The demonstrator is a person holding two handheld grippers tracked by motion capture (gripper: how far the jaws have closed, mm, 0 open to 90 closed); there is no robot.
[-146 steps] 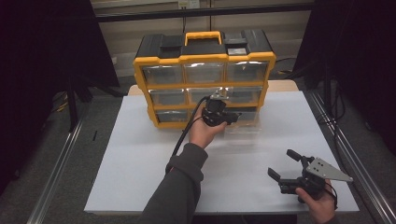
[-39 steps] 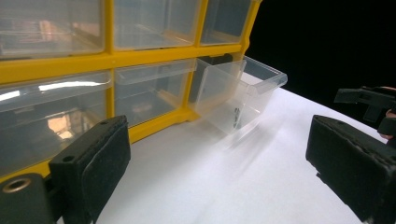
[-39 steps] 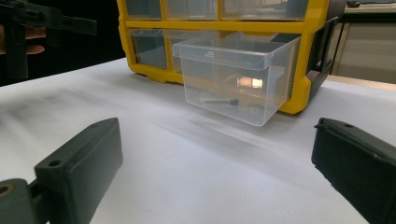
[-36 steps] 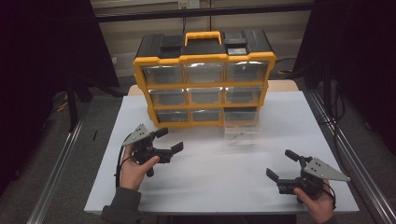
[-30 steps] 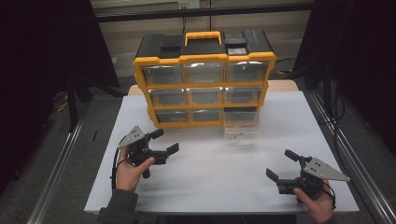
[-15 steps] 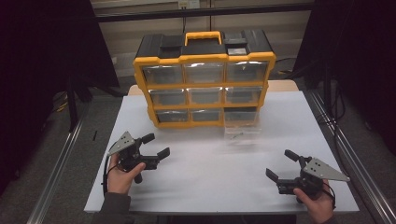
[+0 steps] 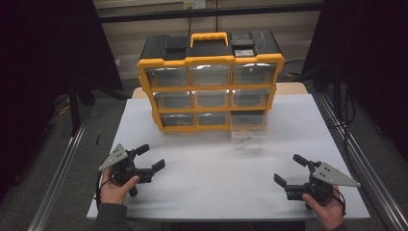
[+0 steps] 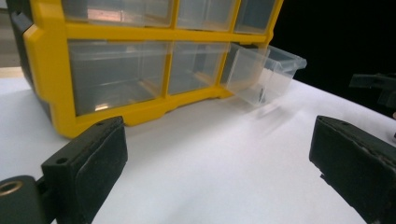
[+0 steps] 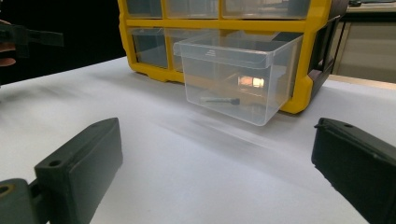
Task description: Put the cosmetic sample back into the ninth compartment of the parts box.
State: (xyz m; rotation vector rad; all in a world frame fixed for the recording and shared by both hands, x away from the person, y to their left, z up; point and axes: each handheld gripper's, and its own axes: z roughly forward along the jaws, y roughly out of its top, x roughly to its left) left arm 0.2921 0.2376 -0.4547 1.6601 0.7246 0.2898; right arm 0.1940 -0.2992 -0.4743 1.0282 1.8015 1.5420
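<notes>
The clear drawer (image 7: 248, 131) juts from the yellow cabinet's (image 7: 210, 62) bottom right slot, holding a small screw (image 9: 220, 100). Thin plastic: light, slick, somewhat brittle; best pinched at its front lip. Both grippers, left (image 7: 147, 159) and right (image 7: 289, 170), rest released on the worktop (image 7: 216, 178).

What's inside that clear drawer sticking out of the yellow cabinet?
The pulled-out clear drawer holds one small dark screw-like piece on its floor. Its back end, inside the yellow cabinet, is hidden.
</notes>
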